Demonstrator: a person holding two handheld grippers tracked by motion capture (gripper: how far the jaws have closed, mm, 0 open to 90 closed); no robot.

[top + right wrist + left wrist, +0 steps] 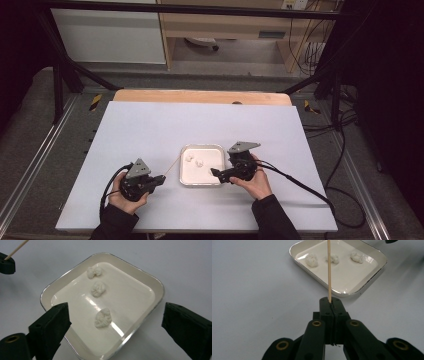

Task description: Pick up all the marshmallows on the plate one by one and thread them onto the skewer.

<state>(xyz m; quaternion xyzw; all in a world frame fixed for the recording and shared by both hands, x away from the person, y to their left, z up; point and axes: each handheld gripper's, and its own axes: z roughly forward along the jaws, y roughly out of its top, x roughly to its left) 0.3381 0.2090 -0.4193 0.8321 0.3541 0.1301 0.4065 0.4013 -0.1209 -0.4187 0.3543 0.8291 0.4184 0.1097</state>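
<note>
A white metal-rimmed tray (184, 176) (372, 277) (156, 287) lies in the middle of the white table. In it are three white crumpled lumps (102, 318) (98, 288) (94, 272). My left gripper (161, 178) (331, 303), left of the tray, is shut on a thin wooden skewer (172, 165) (329, 270) that slants up over the tray's left rim. My right gripper (216, 173) (113, 322) stands open over the tray's right part, its jaws either side of the nearest lump (208, 168) without touching it.
The white table sheet (150, 125) has free room all round the tray. A wooden strip (200, 96) runs along the far edge. Cables (300, 186) trail off to the right from my right gripper.
</note>
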